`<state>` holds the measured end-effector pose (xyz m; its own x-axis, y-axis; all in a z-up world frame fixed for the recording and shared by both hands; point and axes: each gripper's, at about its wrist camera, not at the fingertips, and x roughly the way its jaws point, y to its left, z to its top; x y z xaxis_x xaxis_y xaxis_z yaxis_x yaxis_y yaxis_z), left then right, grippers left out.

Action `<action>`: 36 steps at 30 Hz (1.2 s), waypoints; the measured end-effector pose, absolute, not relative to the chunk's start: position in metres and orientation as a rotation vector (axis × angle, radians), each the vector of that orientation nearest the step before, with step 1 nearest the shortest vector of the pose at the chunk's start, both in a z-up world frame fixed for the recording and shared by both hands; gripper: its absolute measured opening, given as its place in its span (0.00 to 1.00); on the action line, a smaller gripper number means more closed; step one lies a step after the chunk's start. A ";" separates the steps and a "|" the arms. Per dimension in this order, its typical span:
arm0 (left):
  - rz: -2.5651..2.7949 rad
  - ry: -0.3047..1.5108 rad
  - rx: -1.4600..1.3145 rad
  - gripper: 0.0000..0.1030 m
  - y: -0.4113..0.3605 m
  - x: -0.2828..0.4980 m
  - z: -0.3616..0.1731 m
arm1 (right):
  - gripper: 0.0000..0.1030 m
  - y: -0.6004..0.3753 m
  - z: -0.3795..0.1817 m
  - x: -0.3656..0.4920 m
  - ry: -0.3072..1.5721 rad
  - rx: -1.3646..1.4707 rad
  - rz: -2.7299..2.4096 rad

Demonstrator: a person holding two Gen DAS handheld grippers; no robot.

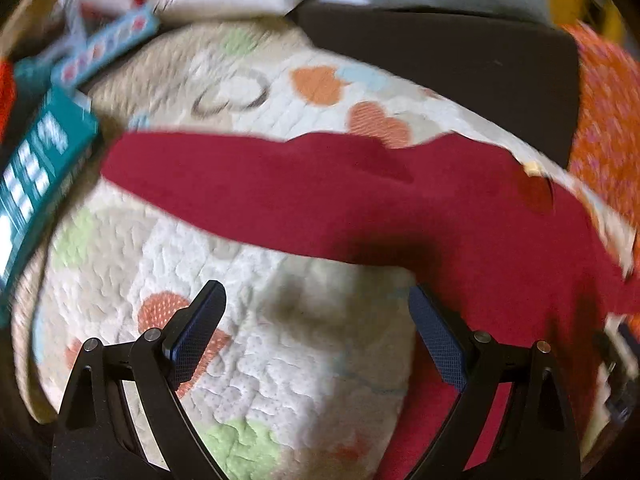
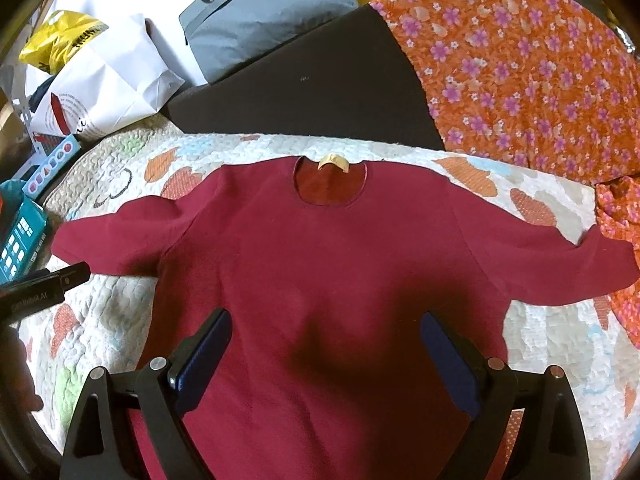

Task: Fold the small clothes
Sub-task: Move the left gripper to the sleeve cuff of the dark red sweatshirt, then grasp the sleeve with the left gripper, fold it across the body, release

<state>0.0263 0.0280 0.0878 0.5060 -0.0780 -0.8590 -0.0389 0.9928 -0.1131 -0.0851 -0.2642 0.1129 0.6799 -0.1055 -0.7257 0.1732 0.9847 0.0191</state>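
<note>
A dark red long-sleeved top (image 2: pixel 320 264) lies flat and face up on a quilted heart-print blanket (image 2: pixel 560 340), neck hole away from me, both sleeves spread out sideways. My right gripper (image 2: pixel 326 332) is open and empty, hovering over the middle of the top's body. My left gripper (image 1: pixel 316 304) is open and empty over the blanket, just in front of the top's left sleeve (image 1: pixel 240 192); its right finger is over the body's left edge. The left gripper's body (image 2: pixel 44 284) shows at the left edge of the right wrist view.
A dark board (image 2: pixel 304 92) lies behind the blanket. An orange floral cloth (image 2: pixel 520 72) is at the back right. White bags (image 2: pixel 112 76), a grey bag (image 2: pixel 260 12) and teal boxes (image 1: pixel 36 168) crowd the back left.
</note>
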 end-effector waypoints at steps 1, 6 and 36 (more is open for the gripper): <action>-0.008 1.054 -0.163 0.91 0.039 0.031 0.085 | 0.92 -0.264 0.112 -0.084 0.810 0.087 -0.155; 0.183 1.010 -0.376 0.90 0.121 0.059 0.072 | 0.92 -0.264 0.101 -0.074 0.833 0.093 -0.149; -0.401 0.831 -0.442 0.08 -0.027 0.082 0.176 | 0.91 -0.312 0.094 -0.067 0.840 0.188 -0.176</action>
